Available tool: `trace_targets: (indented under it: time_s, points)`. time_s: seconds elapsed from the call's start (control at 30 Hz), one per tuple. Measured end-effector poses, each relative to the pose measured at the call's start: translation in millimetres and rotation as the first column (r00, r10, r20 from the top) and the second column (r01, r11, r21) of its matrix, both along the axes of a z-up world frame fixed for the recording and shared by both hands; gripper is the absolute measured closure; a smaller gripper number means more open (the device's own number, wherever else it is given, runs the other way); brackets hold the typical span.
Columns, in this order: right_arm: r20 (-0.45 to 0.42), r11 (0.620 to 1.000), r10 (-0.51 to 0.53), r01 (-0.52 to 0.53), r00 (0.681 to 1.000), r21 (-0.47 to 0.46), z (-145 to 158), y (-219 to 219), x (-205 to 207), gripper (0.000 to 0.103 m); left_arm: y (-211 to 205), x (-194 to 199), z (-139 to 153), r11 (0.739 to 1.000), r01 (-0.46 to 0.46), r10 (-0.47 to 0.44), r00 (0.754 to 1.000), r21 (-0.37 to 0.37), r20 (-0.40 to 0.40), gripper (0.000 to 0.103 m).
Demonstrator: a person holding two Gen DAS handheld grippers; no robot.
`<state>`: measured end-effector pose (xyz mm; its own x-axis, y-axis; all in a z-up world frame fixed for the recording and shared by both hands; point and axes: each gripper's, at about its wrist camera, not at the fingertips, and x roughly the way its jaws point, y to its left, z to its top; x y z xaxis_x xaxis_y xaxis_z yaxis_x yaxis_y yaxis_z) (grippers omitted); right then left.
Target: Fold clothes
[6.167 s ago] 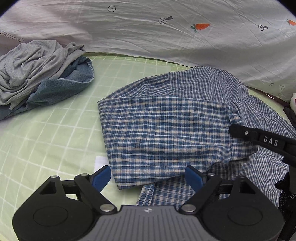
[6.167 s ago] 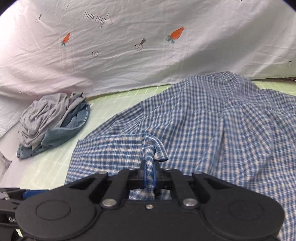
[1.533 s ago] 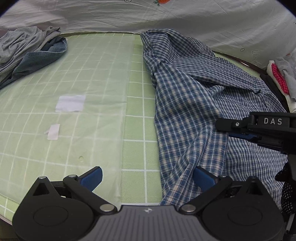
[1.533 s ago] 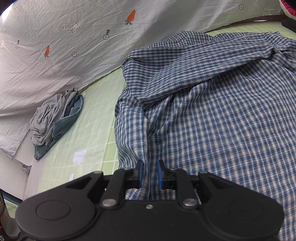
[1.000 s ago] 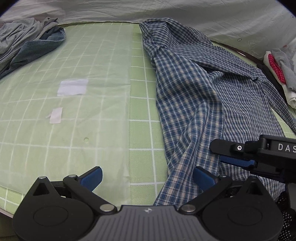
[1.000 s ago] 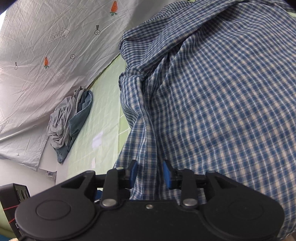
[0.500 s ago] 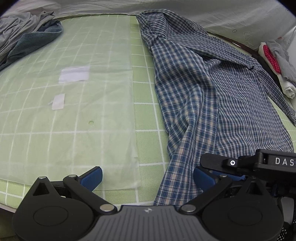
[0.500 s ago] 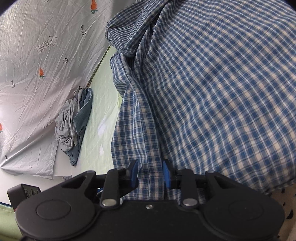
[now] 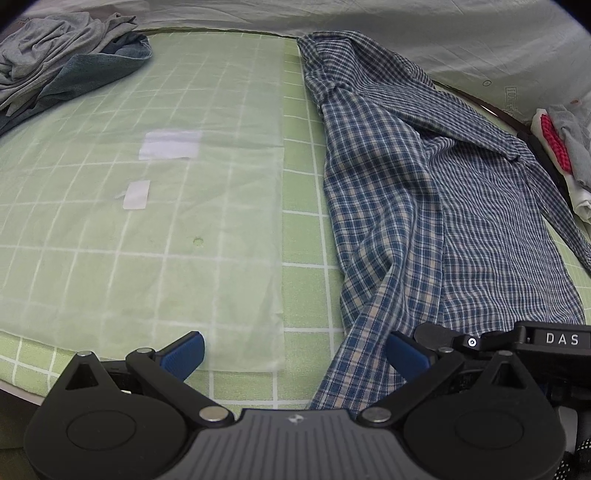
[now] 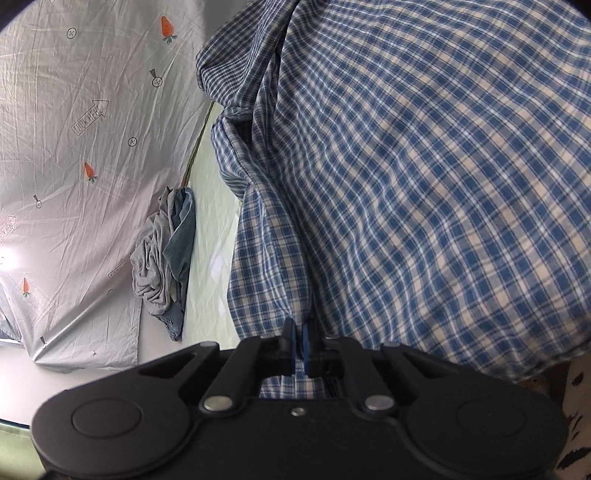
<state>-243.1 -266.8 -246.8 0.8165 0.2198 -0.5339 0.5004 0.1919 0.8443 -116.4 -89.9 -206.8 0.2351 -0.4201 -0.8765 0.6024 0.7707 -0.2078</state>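
The right gripper (image 9: 436,341) reads "DAS" on its side; the grey sheet (image 10: 74,129) is printed "LOOK HERE" among carrots. That gripper's jaws have just closed, pinching the near edge of the plaid shirt (image 9: 424,206), spread over the green grid mat (image 9: 303,236). A second ago they stood apart. The left gripper (image 9: 295,354) gapes, empty.

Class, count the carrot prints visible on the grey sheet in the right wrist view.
3: one carrot print near the top, one mid-left, one lower left. Folds or the plaid shirt may hide others.
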Motion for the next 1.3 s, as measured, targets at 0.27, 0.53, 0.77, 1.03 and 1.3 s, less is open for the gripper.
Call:
trace_targets:
  time_s: [0.27, 0.53, 0.77, 1.03, 1.3]
  points:
    - [-0.005, 0.999, 0.034, -0.034, 0.999, -0.028, 7.4, -16.1, -8.2, 0.100, -5.8, -6.3, -0.5, 0.999, -0.052, 0.052, 0.999, -0.007, -0.011, 0.000]
    - [-0.013, 0.994, 0.063, -0.064, 0.998, -0.084, 21.8, -42.8, -19.1, 0.101, -29.2, -19.4, -2.2, 0.998, -0.058, 0.058, 0.998, -0.025, -0.016, 0.000]
    - [-0.038, 0.985, 0.050, -0.056, 0.998, -0.163, 34.8, -69.4, -32.7, 0.101, -37.3, -31.0, -5.4, 0.998, -0.067, 0.066, 0.997, -0.021, -0.025, 0.000]
    - [-0.109, 0.958, 0.107, -0.132, 0.988, -0.253, 39.4, -78.2, -27.0, 0.092, -40.4, -34.4, -9.1, 0.997, -0.083, 0.083, 0.996, 0.010, -0.033, 0.000]
    - [-0.133, 0.962, 0.153, -0.178, 0.979, -0.206, 31.0, -70.5, -25.8, 0.099, -45.0, -36.6, -9.9, 0.998, -0.049, 0.050, 0.998, 0.035, -0.024, 0.000]
